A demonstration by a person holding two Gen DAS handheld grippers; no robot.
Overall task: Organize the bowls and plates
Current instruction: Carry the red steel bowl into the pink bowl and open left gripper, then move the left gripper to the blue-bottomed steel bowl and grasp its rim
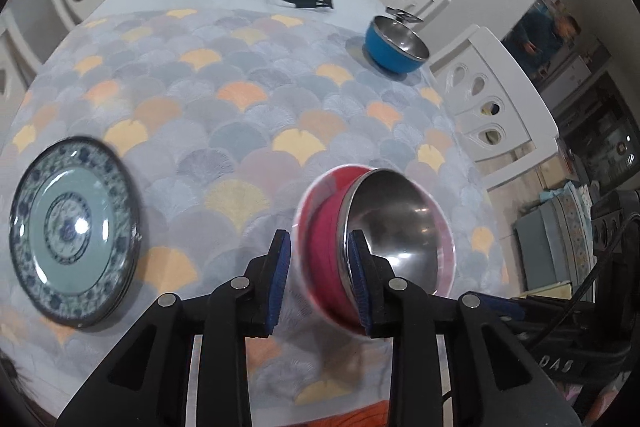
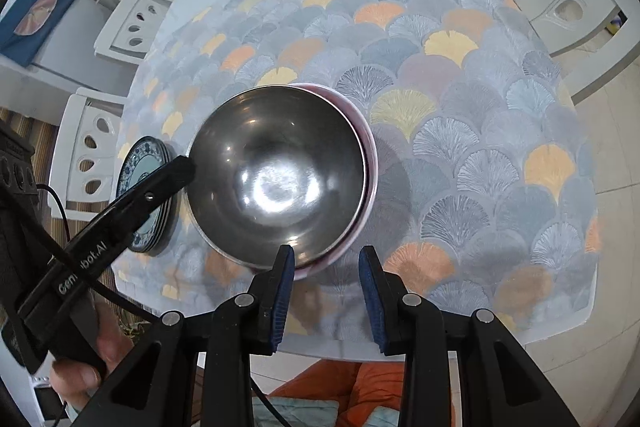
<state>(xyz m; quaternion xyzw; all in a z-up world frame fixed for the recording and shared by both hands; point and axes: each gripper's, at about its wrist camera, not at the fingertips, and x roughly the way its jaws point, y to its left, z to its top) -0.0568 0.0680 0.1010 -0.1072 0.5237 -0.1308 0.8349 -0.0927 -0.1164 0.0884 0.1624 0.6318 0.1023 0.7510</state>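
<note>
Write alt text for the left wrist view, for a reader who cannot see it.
The left claw grips the rim of a red bowl with a steel interior, tilted above a fan-patterned tablecloth. A blue-and-white plate lies to the left, and a blue bowl sits far back right.

Your left gripper (image 1: 320, 279) is matte black plastic with two angular arms, each carrying a pair of round silver screw heads, and its fingers (image 1: 279, 281) are faced with ribbed blue pads. Your right gripper (image 2: 327, 291) is built the same way: black arms, four silver screws, and blue ridged pads on the fingers (image 2: 371, 297). In the right wrist view your left gripper's black body bears white lettering, partly covered, ending in "bot.AI", and a thin black cable (image 2: 86, 277) loops across it. Your hand (image 2: 86, 367) shows bare skin, with fingers wrapped around the black handle.
</note>
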